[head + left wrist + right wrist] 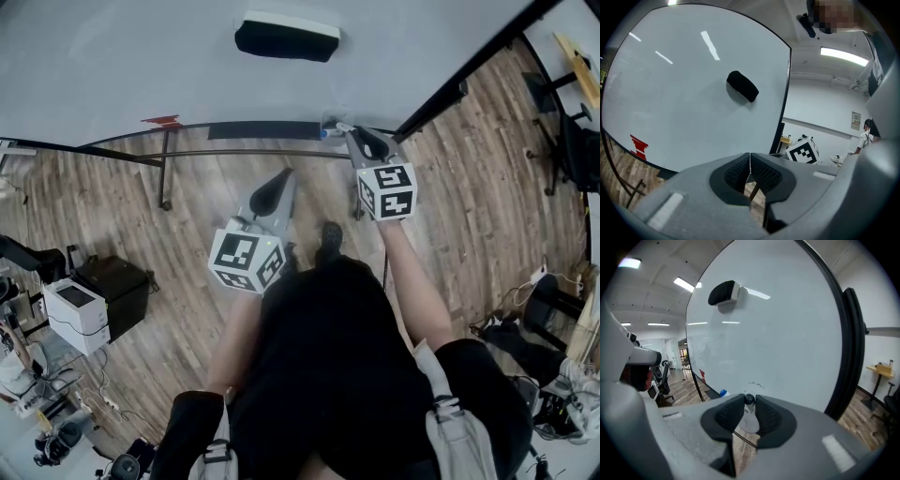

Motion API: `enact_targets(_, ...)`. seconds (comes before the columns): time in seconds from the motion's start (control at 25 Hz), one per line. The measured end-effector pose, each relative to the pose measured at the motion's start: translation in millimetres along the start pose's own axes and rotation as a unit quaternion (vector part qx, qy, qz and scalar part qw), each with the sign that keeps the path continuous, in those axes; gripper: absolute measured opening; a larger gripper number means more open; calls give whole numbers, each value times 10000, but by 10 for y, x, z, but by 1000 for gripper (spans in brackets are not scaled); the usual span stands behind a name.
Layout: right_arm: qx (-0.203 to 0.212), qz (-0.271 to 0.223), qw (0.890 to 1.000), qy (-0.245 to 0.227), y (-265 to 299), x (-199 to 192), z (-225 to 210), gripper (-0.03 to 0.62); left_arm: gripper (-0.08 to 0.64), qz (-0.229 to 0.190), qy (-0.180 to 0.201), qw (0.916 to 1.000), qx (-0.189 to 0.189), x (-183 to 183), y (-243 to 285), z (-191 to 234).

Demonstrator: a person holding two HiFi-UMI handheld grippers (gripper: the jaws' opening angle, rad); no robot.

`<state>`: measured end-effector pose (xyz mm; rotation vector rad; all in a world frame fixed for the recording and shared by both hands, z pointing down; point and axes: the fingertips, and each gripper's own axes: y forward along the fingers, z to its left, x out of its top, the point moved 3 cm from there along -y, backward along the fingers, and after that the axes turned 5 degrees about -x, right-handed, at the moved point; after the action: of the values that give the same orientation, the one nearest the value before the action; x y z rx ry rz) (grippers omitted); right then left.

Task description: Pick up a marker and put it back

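Observation:
A marker (749, 414) with a white barrel and a dark end sits pinched between the pads of my right gripper (749, 405), pointing at the whiteboard (778, 333). In the head view the right gripper (349, 133) reaches the board's lower edge by the dark tray (262, 129). Something small and blue (325, 133) lies at the tray's end, also visible as a blue object (723, 393) beside the jaws. My left gripper (281, 180) hangs lower and left of the right one, away from the board. Its jaws (750, 165) are shut with nothing between them.
A black eraser (286, 37) clings high on the whiteboard. A red mark (161, 120) shows at the board's lower left. The board's metal stand (167, 178) rises from the wooden floor. A white box (75, 314) and black box stand at left; chairs stand at far right.

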<state>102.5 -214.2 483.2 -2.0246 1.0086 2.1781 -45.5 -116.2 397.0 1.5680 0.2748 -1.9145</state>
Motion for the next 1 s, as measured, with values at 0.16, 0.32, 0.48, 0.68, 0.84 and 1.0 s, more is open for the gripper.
enact_targets(0.16, 35, 48, 10000, -14, 38, -3, 9, 77, 15, 9, -7, 10000, -9, -3, 10, 7)
enact_targets(0.32, 104, 76, 9999, 87, 71, 20, -12, 77, 15, 5, 4, 10000, 3, 6, 11, 35)
enact_targets(0.48, 94, 103, 9998, 112, 86, 7, -30, 75, 15, 8, -3, 10000, 26, 15, 3, 59)
enact_targets(0.68, 123, 59, 9999, 50, 120, 20, -11, 77, 15, 1, -3, 10000, 14, 25, 26, 83)
enact_targets(0.84, 210, 96, 9996, 159, 152, 34, -5, 117, 15, 6, -11, 10000, -13, 26, 34, 87)
enact_targets(1.0, 234, 119, 9995, 167, 177, 44, -14, 176, 15, 5, -22, 10000, -24, 28, 49, 104)
